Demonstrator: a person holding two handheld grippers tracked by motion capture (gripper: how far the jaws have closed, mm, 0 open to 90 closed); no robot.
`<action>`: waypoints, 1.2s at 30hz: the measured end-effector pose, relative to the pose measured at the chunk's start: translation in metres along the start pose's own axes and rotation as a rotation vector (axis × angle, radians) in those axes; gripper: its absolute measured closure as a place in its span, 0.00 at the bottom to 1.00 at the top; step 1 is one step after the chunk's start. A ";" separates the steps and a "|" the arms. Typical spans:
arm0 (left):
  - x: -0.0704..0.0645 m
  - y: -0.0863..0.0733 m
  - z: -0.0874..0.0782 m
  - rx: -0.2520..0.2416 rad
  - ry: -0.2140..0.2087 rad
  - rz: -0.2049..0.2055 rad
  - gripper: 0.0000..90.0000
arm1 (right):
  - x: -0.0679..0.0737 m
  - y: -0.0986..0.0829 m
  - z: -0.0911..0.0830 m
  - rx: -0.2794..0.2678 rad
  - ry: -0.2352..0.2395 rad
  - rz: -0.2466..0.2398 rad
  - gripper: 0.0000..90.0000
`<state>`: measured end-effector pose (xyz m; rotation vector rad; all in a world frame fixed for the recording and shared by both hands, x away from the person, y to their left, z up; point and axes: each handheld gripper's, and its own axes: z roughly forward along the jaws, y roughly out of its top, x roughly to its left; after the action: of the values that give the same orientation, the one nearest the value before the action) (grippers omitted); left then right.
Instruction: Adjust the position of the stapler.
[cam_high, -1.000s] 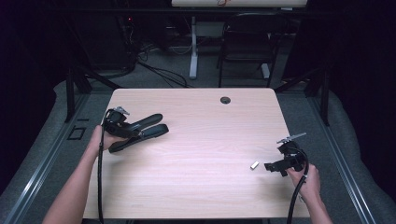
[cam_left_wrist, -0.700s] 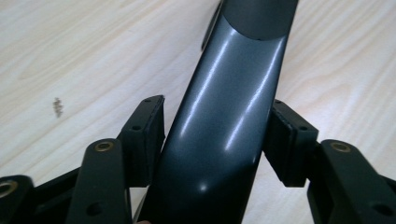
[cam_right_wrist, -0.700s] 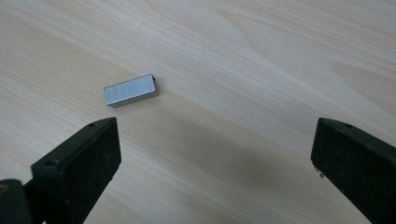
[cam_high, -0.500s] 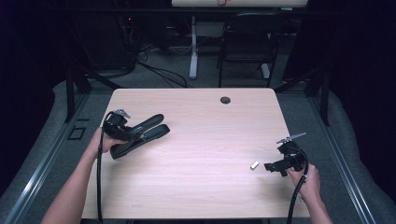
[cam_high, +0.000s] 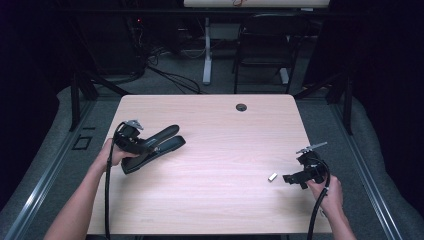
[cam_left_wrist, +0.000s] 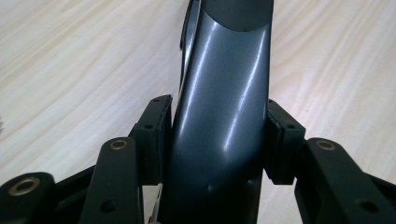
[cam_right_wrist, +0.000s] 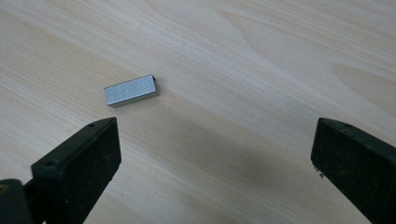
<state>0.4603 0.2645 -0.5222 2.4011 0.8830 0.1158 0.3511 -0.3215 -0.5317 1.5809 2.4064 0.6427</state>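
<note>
High view: a light wooden table (cam_high: 210, 200) carries a black stapler (cam_high: 157, 147) near its left edge, about midway down. The left gripper (cam_high: 145, 146) grips the stapler's rear end, held by the left hand (cam_high: 114, 154) at the left edge; the stapler's top arm is lifted away from its base, nose pointing toward the far right. Near the right edge, toward the near right corner, a small staple block (cam_high: 272, 177) lies flat. The right gripper (cam_high: 289, 178) sits just right of it, in the right hand (cam_high: 326, 192), apart from it. A round grommet (cam_high: 241, 107) sits by the far edge.

Left gripper view: both pads (cam_left_wrist: 154, 140) press the stapler's (cam_left_wrist: 224, 116) glossy dark body from either side, jaws closed on it.

Right gripper view: the jaws stand wide apart and hold nothing. The staple block (cam_right_wrist: 130, 90) lies on the table ahead of the left-hand pad (cam_right_wrist: 79, 161), not touching it.
</note>
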 end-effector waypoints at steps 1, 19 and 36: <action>-0.002 0.001 0.001 0.004 -0.006 0.009 0.57 | 0.000 0.000 0.000 0.000 0.000 -0.001 0.01; -0.048 0.022 0.019 0.033 -0.109 0.157 0.57 | 0.000 0.000 -0.001 -0.006 0.005 -0.001 0.01; -0.080 0.035 0.032 0.053 -0.182 0.257 0.57 | 0.000 0.001 0.000 0.010 0.008 -0.009 0.01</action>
<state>0.4267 0.1779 -0.5211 2.5178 0.4996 -0.0284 0.3518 -0.3209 -0.5316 1.5736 2.4252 0.6374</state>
